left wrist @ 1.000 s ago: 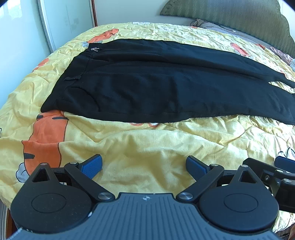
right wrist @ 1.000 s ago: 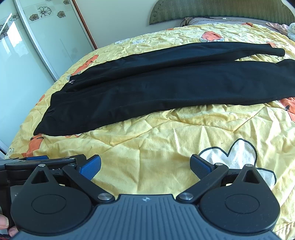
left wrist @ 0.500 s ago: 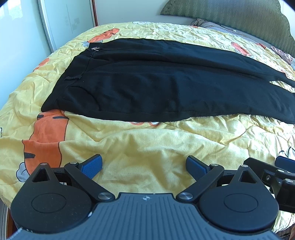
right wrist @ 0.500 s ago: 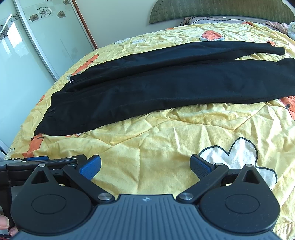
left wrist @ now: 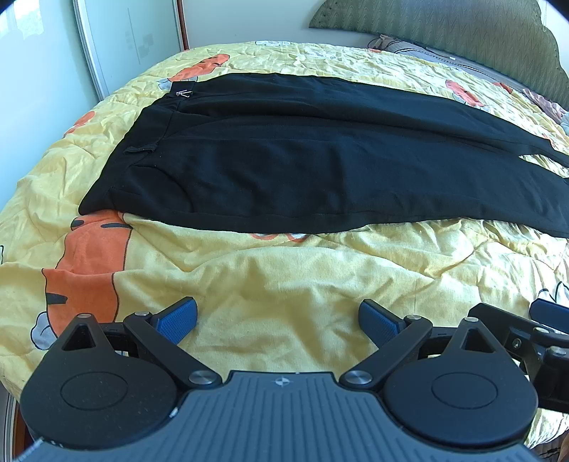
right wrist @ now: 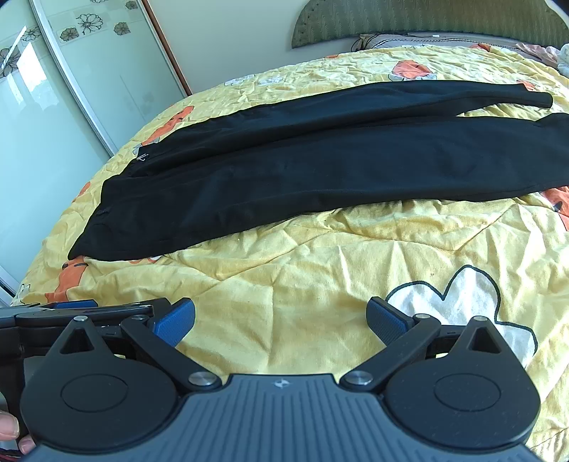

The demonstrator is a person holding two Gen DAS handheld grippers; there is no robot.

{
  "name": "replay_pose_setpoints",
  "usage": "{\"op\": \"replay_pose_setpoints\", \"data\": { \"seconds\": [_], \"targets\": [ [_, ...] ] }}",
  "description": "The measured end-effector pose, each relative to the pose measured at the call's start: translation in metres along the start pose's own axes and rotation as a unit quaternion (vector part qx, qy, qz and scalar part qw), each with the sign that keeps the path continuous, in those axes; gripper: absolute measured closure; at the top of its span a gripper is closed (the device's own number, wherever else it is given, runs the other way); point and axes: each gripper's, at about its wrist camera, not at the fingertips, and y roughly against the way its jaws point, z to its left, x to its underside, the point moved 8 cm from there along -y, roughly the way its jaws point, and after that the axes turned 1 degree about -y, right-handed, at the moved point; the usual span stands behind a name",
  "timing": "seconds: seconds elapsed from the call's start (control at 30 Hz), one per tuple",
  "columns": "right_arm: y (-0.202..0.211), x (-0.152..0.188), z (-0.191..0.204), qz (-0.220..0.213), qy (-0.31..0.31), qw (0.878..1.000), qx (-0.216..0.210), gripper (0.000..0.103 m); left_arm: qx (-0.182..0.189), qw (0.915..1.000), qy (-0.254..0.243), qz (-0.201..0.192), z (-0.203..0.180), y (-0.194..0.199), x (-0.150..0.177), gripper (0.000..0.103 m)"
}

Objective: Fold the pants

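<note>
Left gripper, black with blue ribbed finger pads: jaws spread wide, nothing between them, poised over the near part of a crumpled yellow quilt with orange and white cartoon prints. Right gripper, same build: jaws equally wide apart, holding nothing, above the quilt beside a white flower-shaped print. Each gripper appears at the edge of the other's view; fingertips of a hand show at lower left of the right view. Long black fabric pants lie flat across the middle of the bed, well beyond both grippers, waistband to the left, legs running side by side to the right, a small metal clip at the far waistband corner. Far side: green padded headboard; left: glazed sliding doors with flower decals
</note>
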Motion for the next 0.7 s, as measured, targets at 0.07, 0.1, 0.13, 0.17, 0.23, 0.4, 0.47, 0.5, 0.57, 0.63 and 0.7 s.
{"op": "replay_pose_setpoints", "data": {
  "seconds": [0.07, 0.1, 0.13, 0.17, 0.23, 0.4, 0.47, 0.5, 0.57, 0.63, 0.7],
  "targets": [
    [0.0, 0.0, 0.0, 0.0, 0.0, 1.0, 0.0, 0.0, 0.0, 1.0, 0.0, 0.0, 0.0, 0.0, 0.0, 0.004],
    [0.0, 0.0, 0.0, 0.001, 0.0, 1.0, 0.0, 0.0, 0.0, 1.0, 0.0, 0.0, 0.0, 0.0, 0.0, 0.004],
    [0.0, 0.0, 0.0, 0.001, 0.0, 1.0, 0.0, 0.0, 0.0, 1.0, 0.0, 0.0, 0.0, 0.0, 0.0, 0.004],
    [-0.001, 0.0, 0.001, 0.001, 0.0, 1.0, 0.0, 0.0, 0.0, 1.0, 0.0, 0.0, 0.0, 0.0, 0.0, 0.004],
    [-0.001, 0.001, 0.0, 0.001, 0.0, 1.0, -0.001, 0.0, 0.0, 1.0, -0.001, 0.0, 0.0, 0.0, 0.0, 0.004],
    [-0.001, -0.001, 0.001, -0.003, 0.002, 1.0, -0.006, 0.0, -0.001, 0.9999, -0.001, -0.013, 0.002, 0.002, -0.002, 0.004],
    [0.001, -0.008, 0.004, -0.017, 0.014, 1.0, -0.019, 0.0, -0.003, 0.9996, 0.004, -0.029, 0.006, 0.005, -0.008, 0.004],
    [0.002, -0.014, 0.005, -0.028, 0.023, 0.999, -0.028, 0.0, -0.004, 0.9992, 0.007, -0.038, 0.009, 0.007, -0.012, 0.004],
    [0.004, -0.03, 0.009, -0.054, 0.045, 0.997, -0.044, 0.0, -0.009, 0.9986, 0.009, -0.052, 0.015, 0.01, -0.021, 0.004],
    [0.004, -0.05, 0.019, -0.086, 0.094, 0.989, -0.068, 0.0, -0.018, 0.9979, 0.011, -0.062, 0.023, 0.009, -0.031, 0.004],
    [0.002, -0.07, 0.033, -0.122, 0.159, 0.975, -0.092, 0.0, -0.027, 0.9972, 0.016, -0.068, 0.031, 0.007, -0.042, 0.004]
  ]
}}
